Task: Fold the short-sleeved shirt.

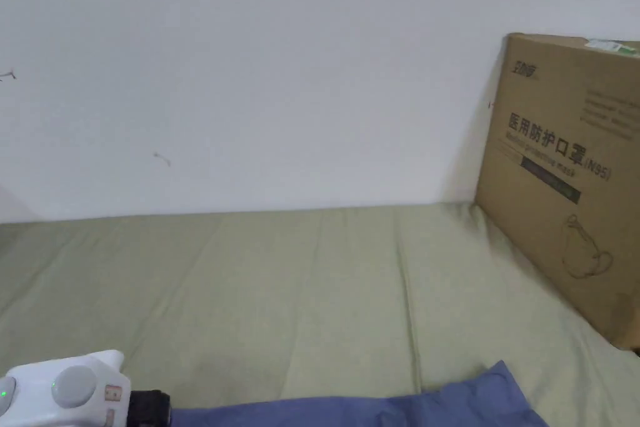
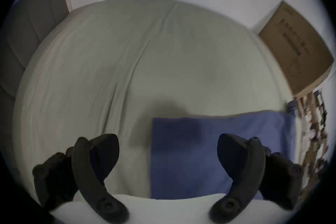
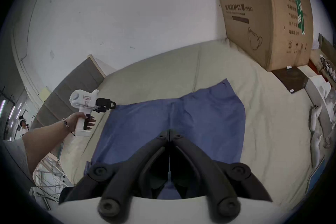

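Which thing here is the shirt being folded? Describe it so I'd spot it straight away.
Find the wide bed sheet, pale green, below the white wall. On its near part lies the shirt, spread flat. It is the one blue cloth there, unlike the brown cardboard box standing at the sheet's far right.

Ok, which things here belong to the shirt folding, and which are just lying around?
Job:
blue shirt, spread on the green bed sheet
left gripper, jaws apart
right gripper, jaws together

Lying about:
cardboard box, standing on the sheet against the wall
grey panel
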